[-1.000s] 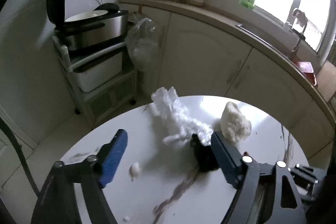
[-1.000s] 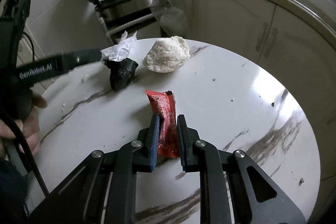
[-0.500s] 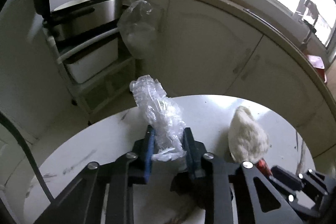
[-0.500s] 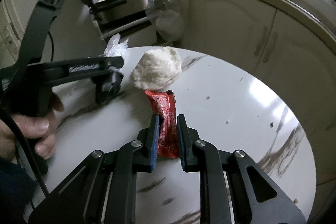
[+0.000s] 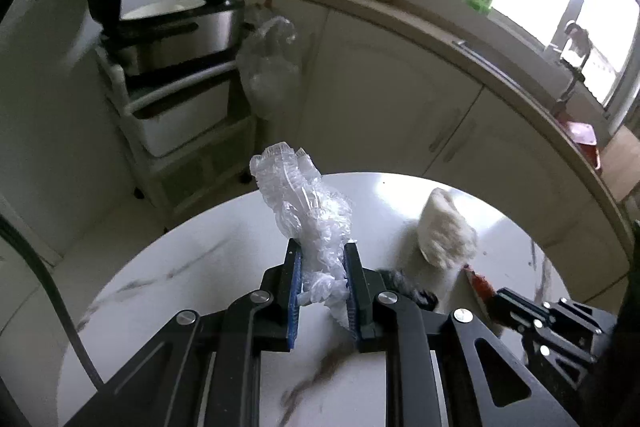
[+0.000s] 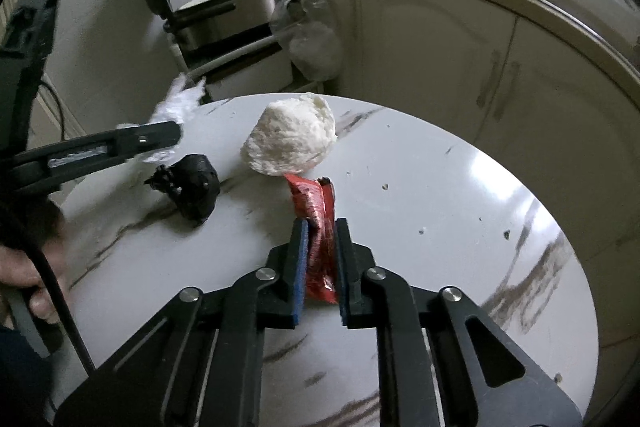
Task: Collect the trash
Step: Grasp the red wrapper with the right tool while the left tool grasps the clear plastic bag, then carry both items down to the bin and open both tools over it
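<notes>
Left wrist view shows the left gripper (image 5: pixel 322 267) pinching a crumpled clear plastic wrap (image 5: pixel 308 215) between its blue pads; the wrap sticks up past the fingertips and is lifted off the round marble table (image 5: pixel 200 267), over the far left part of it. Right wrist view shows the right gripper (image 6: pixel 321 239) pressed onto a red snack wrapper (image 6: pixel 318 223), which lies between the two pads and reaches forward toward the middle of the table. Just beyond the wrapper's far end sits a white crumpled paper ball (image 6: pixel 292 141), near the far edge. A small black crumpled piece (image 6: pixel 192 187) lies on the table to the left of the ball, below the left gripper's finger.
</notes>
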Motion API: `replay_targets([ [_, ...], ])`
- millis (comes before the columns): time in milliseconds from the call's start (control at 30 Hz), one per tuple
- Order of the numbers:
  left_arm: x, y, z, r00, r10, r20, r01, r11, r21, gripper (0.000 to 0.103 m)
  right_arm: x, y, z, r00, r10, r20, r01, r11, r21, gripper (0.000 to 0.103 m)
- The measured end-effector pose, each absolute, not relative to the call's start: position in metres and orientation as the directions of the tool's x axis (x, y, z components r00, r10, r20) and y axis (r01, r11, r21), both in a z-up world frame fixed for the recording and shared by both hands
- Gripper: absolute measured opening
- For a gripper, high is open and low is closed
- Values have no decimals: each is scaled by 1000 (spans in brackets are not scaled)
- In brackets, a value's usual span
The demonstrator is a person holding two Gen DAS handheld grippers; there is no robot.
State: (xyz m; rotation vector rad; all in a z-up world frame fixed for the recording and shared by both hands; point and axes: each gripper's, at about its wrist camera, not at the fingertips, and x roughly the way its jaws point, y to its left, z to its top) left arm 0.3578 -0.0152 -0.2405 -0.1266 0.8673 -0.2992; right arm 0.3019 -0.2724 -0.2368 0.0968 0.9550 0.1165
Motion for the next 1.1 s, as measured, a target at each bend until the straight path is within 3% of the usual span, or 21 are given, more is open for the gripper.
replay_targets([
  [300, 282, 13, -224, 630, -297, -718, 169, 954, -247, 15, 273, -281, -230, 573, 173, -801, -30, 981, 190, 8],
  [367, 266, 14, -223, 625, -300, -721, 169, 953, -249, 15, 268, -291, -229, 580, 176, -795, 4, 976, 219, 18],
  [433, 256, 17, -224, 619, -305, -724, 170, 952, -255, 15, 265, -297, -229, 586, 178, -791, 13, 973, 229, 42],
  [633, 241, 15, -226, 596, -319, -737, 171, 947, -271, 15, 281, -280, -241, 548, 154, -822, -42, 987, 157, 51],
  [700, 241, 11, -226, 591, -319, -741, 169, 947, -272, 15, 286, -270, -243, 556, 96, -826, -71, 995, 68, 51],
  [733, 240, 11, -226, 588, -321, -743, 169, 946, -275, 15, 287, -266, -243, 552, 80, -830, -79, 996, 43, 45],
  [767, 241, 8, -226, 585, -321, -744, 168, 946, -277, 15, 289, -262, -242, 553, 69, -830, -93, 995, 20, 37],
  [800, 239, 7, -226, 584, -323, -745, 170, 946, -277, 15, 290, -262, -241, 551, 71, -831, -98, 995, 20, 21],
  [833, 240, 6, -225, 583, -324, -745, 172, 945, -277, 15, 290, -261, -239, 547, 69, -835, -98, 995, 18, 17],
  [933, 237, -2, -221, 583, -328, -744, 184, 945, -272, 15, 281, -270, -237, 551, 123, -825, -91, 992, 87, 10],
  [1100, 223, -27, -213, 584, -342, -736, 230, 939, -254, 15, 248, -303, -238, 570, 229, -789, -32, 966, 257, 9],
])
